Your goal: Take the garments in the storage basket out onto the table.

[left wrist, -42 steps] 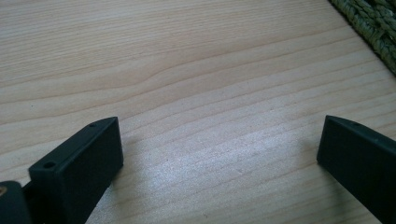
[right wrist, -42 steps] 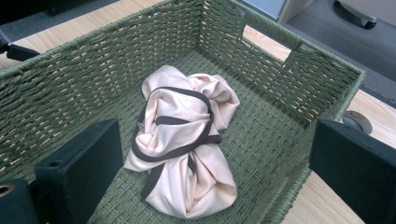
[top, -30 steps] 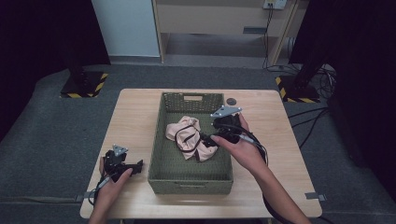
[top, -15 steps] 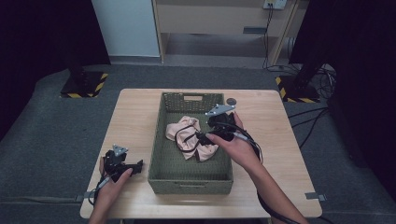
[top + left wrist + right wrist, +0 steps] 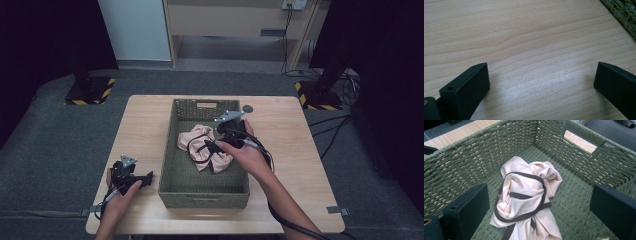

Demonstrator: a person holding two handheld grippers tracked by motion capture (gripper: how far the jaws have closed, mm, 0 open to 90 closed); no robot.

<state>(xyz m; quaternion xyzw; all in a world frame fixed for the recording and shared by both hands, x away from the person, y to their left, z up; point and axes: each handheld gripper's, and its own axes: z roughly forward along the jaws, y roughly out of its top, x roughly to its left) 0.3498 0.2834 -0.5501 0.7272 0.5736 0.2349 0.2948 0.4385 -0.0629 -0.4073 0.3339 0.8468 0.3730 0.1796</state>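
Observation:
A crumpled pale pink garment with dark brown straps (image 5: 202, 147) (image 5: 526, 200) lies on the floor of a green woven basket (image 5: 170, 165) (image 5: 466, 167) at the table's middle. My right gripper (image 5: 212, 145) (image 5: 539, 207) hangs inside the basket just above the garment, jaws wide apart with nothing between them. The left gripper (image 5: 145, 177) (image 5: 541, 82) rests low over bare wood left of the basket's near corner, also open and empty. An edge of the basket (image 5: 624, 15) sits at the top right of the left gripper view.
The basket stands on a light wooden table (image 5: 145, 120) with bare wood on both sides. A small dark round object (image 5: 248, 108) lies on the table behind the basket's far right corner. Cables trail from both grippers toward the near edge.
The right gripper has moved left and slightly nearer over the garment inside the basket. The left gripper has stayed in place.

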